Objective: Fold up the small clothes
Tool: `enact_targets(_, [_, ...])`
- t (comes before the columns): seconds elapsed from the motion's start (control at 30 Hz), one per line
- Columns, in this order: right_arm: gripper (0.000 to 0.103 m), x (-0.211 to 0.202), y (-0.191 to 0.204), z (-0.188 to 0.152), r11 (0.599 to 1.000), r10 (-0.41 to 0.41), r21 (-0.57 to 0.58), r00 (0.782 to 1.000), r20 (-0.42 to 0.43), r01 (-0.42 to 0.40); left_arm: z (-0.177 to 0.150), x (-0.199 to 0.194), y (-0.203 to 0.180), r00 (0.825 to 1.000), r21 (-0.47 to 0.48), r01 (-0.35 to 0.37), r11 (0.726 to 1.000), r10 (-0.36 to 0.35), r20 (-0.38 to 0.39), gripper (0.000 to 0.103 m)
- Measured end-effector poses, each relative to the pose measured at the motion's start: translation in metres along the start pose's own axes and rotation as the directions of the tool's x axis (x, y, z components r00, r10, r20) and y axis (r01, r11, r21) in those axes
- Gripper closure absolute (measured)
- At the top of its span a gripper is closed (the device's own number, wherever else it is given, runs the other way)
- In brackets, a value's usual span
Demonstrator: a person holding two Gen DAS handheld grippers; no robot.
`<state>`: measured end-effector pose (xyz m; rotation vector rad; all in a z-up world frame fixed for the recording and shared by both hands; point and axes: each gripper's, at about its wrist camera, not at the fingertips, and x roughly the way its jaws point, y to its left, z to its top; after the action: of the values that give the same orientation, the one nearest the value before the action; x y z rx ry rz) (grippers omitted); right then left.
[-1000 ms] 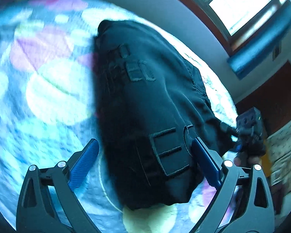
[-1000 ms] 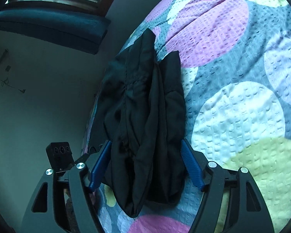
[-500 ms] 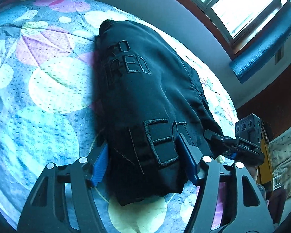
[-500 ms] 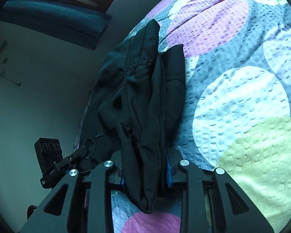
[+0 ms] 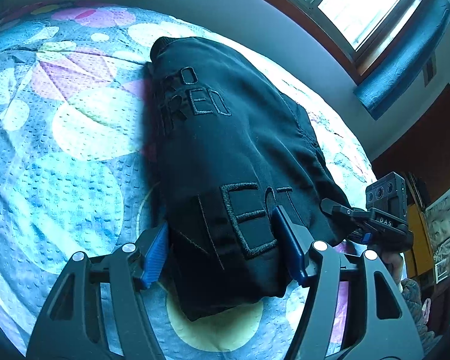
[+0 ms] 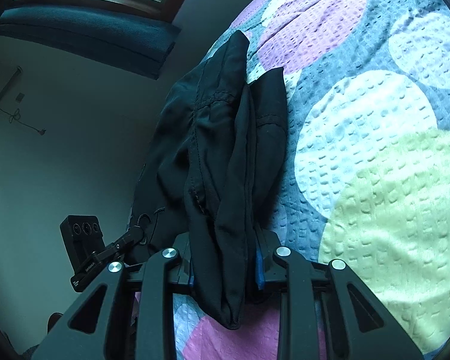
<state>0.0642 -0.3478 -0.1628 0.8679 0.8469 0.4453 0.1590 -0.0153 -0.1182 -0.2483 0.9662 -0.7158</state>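
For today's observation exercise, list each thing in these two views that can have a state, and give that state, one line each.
Garment: black, partly folded, lying on the bed, near edge bunched and gripped at two spots.
Left tongs: closed on a wide fold of the garment.
Right tongs: clamped tight on bunched layers of the garment.
Bedspread: spread flat under the garment.
Window: bright with daylight; open or shut, cannot tell.

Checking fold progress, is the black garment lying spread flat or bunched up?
Bunched up: the black garment lies in thick lengthwise folds on the bedspread, its near end pinched in the right gripper.
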Motion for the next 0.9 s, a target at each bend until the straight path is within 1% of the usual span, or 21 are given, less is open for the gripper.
enact_targets(0.13, [0.075,-0.001,0.001,-0.005,1.0,0.008,-0.005,1.0,0.003,-0.008,0.002,0.0,0.001,1.0,0.012,0.003,1.0,-0.003,0.003,0.036])
enact_targets(0.43, [0.076,0.0,0.007,-0.003,1.0,0.009,-0.005,1.0,0.007,-0.009,0.001,0.001,0.001,1.0,0.026,0.006,1.0,-0.006,0.014,0.033])
enact_targets(0.63, [0.076,0.0,0.006,-0.001,1.0,0.011,-0.005,1.0,0.005,-0.011,0.0,0.001,0.002,0.999,0.066,0.0,0.998,-0.002,0.037,0.028])
enact_targets(0.73, [0.076,0.0,0.007,-0.001,1.0,0.011,-0.004,1.0,0.006,-0.011,0.0,0.001,0.003,0.999,0.071,0.001,0.997,-0.004,0.048,0.024])
enact_targets(0.8, [0.076,0.0,0.007,-0.001,1.0,0.009,-0.006,1.0,0.007,-0.009,0.0,0.002,0.006,0.999,0.056,0.02,0.998,-0.022,0.045,0.022])
enact_targets(0.83, [0.076,0.0,0.007,-0.002,1.0,0.009,-0.007,1.0,0.007,-0.009,0.0,0.001,0.009,0.998,0.033,0.045,0.998,-0.046,0.036,0.022])
enact_targets(0.9, [0.076,-0.001,0.007,-0.001,1.0,0.011,-0.006,1.0,0.008,-0.011,-0.001,-0.001,0.011,0.997,0.004,0.07,0.998,-0.07,0.029,0.022])
